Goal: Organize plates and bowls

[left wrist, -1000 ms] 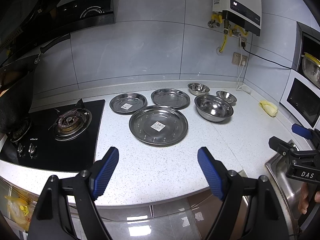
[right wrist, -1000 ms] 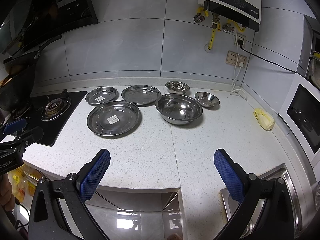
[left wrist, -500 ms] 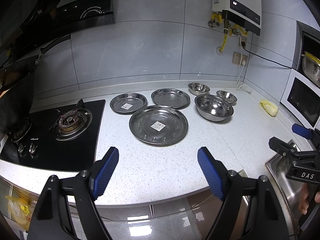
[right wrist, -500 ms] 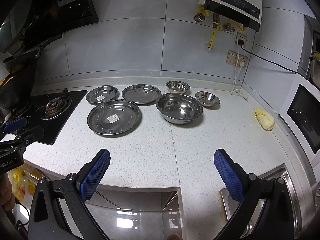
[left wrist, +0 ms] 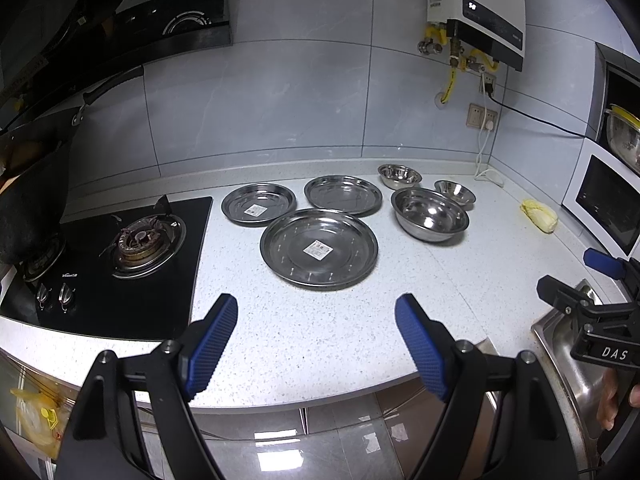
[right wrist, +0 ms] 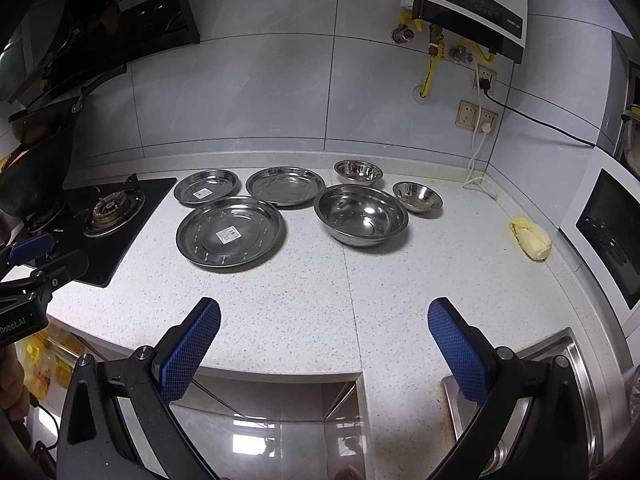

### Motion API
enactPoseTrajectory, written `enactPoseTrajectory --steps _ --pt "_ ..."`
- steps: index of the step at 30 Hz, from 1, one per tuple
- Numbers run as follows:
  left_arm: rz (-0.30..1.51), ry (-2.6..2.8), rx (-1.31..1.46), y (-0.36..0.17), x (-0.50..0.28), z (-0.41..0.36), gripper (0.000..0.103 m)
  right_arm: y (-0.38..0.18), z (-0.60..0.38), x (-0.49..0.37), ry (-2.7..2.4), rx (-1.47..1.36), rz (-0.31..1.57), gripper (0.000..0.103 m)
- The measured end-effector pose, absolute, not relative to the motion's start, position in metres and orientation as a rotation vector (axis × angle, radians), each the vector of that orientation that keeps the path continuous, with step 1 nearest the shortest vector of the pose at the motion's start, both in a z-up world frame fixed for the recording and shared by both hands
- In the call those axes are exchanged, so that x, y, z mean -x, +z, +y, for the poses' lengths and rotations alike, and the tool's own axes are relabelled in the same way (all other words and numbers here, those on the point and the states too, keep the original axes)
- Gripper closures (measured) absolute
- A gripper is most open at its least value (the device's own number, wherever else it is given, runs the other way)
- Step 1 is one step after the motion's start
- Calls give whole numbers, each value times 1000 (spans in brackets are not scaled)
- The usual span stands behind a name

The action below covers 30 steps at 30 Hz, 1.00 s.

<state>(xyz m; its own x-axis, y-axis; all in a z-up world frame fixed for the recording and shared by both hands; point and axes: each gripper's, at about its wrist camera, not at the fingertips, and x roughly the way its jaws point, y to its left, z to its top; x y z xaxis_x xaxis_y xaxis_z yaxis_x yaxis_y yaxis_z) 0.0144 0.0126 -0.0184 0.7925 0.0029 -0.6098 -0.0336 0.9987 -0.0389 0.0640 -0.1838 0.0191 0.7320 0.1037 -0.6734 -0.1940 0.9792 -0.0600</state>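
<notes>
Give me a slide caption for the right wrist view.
Open right gripper faces three round steel plates and three steel bowls on the speckled white counter.

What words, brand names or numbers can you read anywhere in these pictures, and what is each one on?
"DAS": on the right gripper body, seen from the left wrist.
"Robot.AI": on the left gripper body, start cut off by the frame edge.
"50": on the water heater display.
Stove brand: too small to read.
Stickers on the large plate and small plate: unreadable.
</notes>
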Motion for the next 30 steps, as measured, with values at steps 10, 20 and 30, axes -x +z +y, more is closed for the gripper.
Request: enactPoseTrajectory --steps 10,20,30 --pt "673 34 48 -21 -19 14 22 13 -178 -70 181 145 745 1" --pt "701 78 67 -30 -46 23 22 -3 -156 -94 228 168 779 1" --pt "758 162 93 -60 -124 49 22 -37 -108 -160 286 209 808 1"
